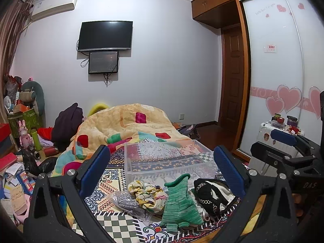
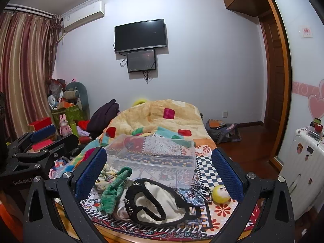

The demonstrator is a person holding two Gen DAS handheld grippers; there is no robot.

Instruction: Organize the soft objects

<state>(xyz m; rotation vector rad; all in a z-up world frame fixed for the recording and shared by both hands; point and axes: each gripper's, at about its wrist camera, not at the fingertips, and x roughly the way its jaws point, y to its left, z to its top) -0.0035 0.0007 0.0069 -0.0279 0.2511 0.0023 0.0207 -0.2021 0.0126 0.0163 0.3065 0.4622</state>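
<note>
Soft items lie on the patterned bedspread in front of a clear plastic bin. From left in the left wrist view: a grey mesh pouch, a yellow floral scrunchie, a green knitted piece, a black-and-white cloth item. A small yellow plush ball lies at the right. My left gripper is open and empty above the items. My right gripper is open and empty; it also shows in the left wrist view.
A crumpled orange quilt fills the bed behind the bin. Clutter, boxes and bottles crowd the left floor. A white suitcase stands by the sliding wardrobe at right. A bag lies on the wood floor.
</note>
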